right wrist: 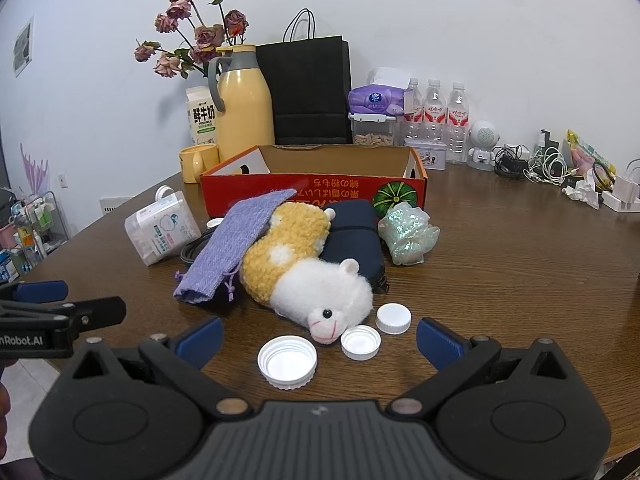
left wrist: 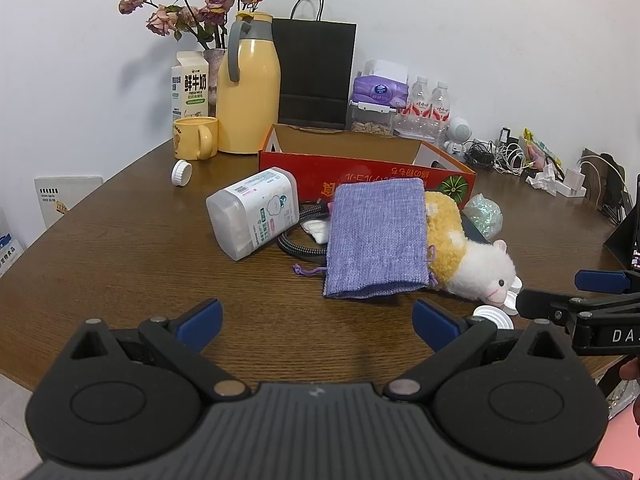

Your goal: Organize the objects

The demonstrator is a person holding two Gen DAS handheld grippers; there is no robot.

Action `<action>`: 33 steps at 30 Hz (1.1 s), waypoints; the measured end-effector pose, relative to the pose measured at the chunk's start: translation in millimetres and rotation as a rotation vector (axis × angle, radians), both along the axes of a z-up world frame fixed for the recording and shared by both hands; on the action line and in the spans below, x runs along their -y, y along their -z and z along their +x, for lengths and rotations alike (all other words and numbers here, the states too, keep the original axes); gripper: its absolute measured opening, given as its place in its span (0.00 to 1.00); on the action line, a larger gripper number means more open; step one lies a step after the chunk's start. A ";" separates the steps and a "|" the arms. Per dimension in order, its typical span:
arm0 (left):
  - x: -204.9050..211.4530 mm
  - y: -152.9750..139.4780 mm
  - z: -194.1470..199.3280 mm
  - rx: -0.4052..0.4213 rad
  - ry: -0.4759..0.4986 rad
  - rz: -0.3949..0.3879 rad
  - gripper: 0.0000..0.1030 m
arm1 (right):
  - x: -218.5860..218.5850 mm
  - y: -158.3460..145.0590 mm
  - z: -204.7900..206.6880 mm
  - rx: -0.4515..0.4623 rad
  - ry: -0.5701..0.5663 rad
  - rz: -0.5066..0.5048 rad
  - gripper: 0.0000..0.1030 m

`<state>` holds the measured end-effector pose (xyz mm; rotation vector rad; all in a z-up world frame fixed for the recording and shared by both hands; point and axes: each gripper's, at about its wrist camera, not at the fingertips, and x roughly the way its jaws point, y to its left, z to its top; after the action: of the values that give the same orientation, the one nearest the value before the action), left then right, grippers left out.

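— So, where is the plush sheep [right wrist: 304, 276] lying, and which way does it point?

— Mid-table, just in front of the red cardboard box [right wrist: 312, 190]. In the right wrist view its long axis runs from 11 o'clock down to 5 o'clock, with the white face at the near end, muzzle touching a small white cap [right wrist: 360, 342].

— And the textures?

— Curly yellow fleece on the body, fluffy white on the head. A woven lilac drawstring pouch [left wrist: 376, 236] is draped over its back, flat and rectangular. At 9 o'clock from it a clear plastic container [left wrist: 254, 210] lies on its side, base toward the left camera. The table [left wrist: 120, 264] is dark wood grain.

— Does one camera show more than the other?

— Yes. The right view shows three ribbed white caps by the muzzle, the largest [right wrist: 287, 362] open side up, plus a navy zip case [right wrist: 354, 232] under the sheep and a crinkled iridescent bag [right wrist: 408, 234] at 3 o'clock. The left view hides most of the case and shows only parts of the caps, yet it shows another cap [left wrist: 182, 173] by the yellow mug [left wrist: 195, 137] and a braided cable [left wrist: 298, 246].

— The claws?

— The left gripper [left wrist: 318, 326] and the right gripper [right wrist: 320, 340] are both spread wide with nothing between the blue pads.
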<state>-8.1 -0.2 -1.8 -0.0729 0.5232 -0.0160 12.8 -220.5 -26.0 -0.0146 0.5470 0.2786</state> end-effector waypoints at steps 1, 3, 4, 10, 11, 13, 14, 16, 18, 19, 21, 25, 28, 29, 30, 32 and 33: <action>0.3 0.1 -0.3 0.000 0.000 0.000 1.00 | 0.3 -0.1 -0.7 0.000 0.000 0.000 1.00; 0.3 0.1 -0.4 -0.001 0.000 0.000 1.00 | 0.3 -0.3 -0.8 0.000 0.000 -0.001 1.00; 0.3 0.3 -0.4 -0.001 0.000 0.000 1.00 | 0.0 -0.3 -0.1 0.000 -0.001 0.000 1.00; 0.2 2.3 -1.2 -0.004 -0.002 -0.003 1.00 | -1.5 2.9 -0.7 -0.002 -0.007 -0.002 1.00; -0.3 3.7 -0.9 -0.007 -0.002 -0.005 1.00 | -1.8 3.6 -0.7 -0.004 -0.009 -0.003 1.00; -0.6 5.4 -0.7 -0.011 -0.004 -0.007 1.00 | -3.0 5.4 0.1 -0.009 -0.017 -0.006 1.00; -0.9 6.2 -0.2 -0.014 -0.005 -0.008 1.00 | -3.4 6.1 0.1 -0.011 -0.023 -0.007 1.00; -2.4 7.6 1.6 -0.023 -0.016 -0.011 1.00 | -4.6 7.9 0.6 -0.015 -0.033 -0.014 1.00; -5.2 9.4 3.4 -0.031 -0.030 -0.020 1.00 | -6.8 9.8 1.7 -0.021 -0.042 -0.024 1.00; -6.1 10.1 4.0 -0.035 -0.033 -0.024 1.00 | -7.6 11.4 2.3 -0.025 -0.049 -0.029 1.00; -10.2 12.5 6.8 -0.047 -0.032 -0.036 1.00 | -9.0 15.5 3.7 -0.037 -0.061 -0.032 1.00; -14.0 17.3 9.3 -0.064 -0.020 -0.054 1.00 | -12.3 24.1 7.5 -0.056 -0.081 -0.035 0.85; -16.5 19.6 10.5 -0.069 -0.020 -0.062 1.00 | -16.0 29.1 10.6 -0.070 -0.109 -0.033 0.75; -17.0 20.3 11.2 -0.071 -0.021 -0.063 1.00 | -17.2 30.3 11.5 -0.073 -0.118 -0.034 0.70; -17.5 21.1 11.5 -0.074 -0.022 -0.066 1.00 | -18.4 31.7 12.3 -0.074 -0.126 -0.035 0.67; -18.7 22.4 12.4 -0.080 -0.022 -0.069 1.00 | -20.5 34.9 14.6 -0.084 -0.140 -0.035 0.51; -19.4 23.0 12.9 -0.082 -0.024 -0.070 1.00 | -21.5 36.4 15.8 -0.090 -0.143 -0.035 0.43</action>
<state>4.8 19.2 -24.8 -0.1491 0.6041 -0.0085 28.6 -199.0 -62.4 -0.0753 0.6414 0.4103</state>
